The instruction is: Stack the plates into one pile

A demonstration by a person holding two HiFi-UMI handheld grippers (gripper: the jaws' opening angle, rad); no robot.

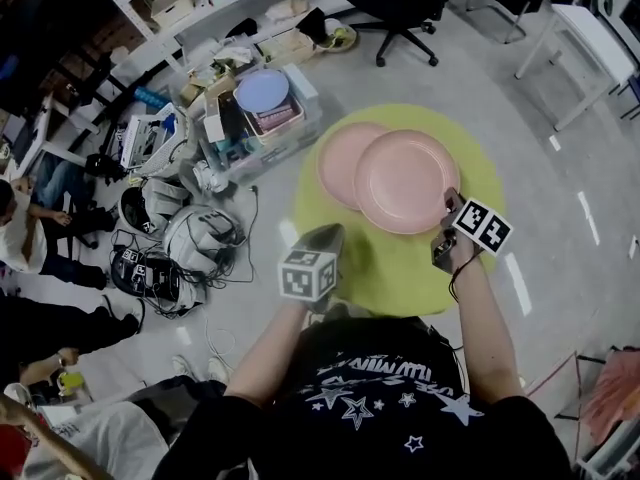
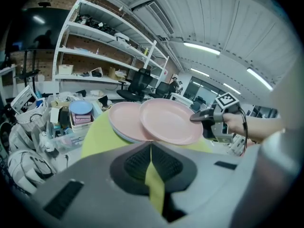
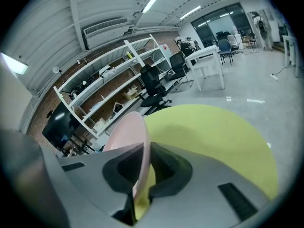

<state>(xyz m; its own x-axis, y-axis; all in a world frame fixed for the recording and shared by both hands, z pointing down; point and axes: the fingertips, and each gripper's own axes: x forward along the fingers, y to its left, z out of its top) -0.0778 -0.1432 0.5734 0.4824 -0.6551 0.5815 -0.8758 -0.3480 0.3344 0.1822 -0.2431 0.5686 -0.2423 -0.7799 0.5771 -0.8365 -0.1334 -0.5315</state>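
Floor, left: tangled cables and a clear plastic crate [image 1: 250, 138] with a round pale-blue dish [image 1: 262, 91] on top.

Left gripper [image 1: 332, 234]: grey shell, jaws together with nothing between them, at the near-left edge of the round yellow-green worktop [image 1: 400, 268].

Smooth round pink plate [image 1: 335, 163]: lies flat on the worktop.

Second smooth pink plate [image 1: 400, 178]: overlaps the first plate's right side. The right gripper [image 1: 449, 204] has its jaws clamped on this plate's rim.

Only the right gripper view shows that rim edge-on between the dark pads.
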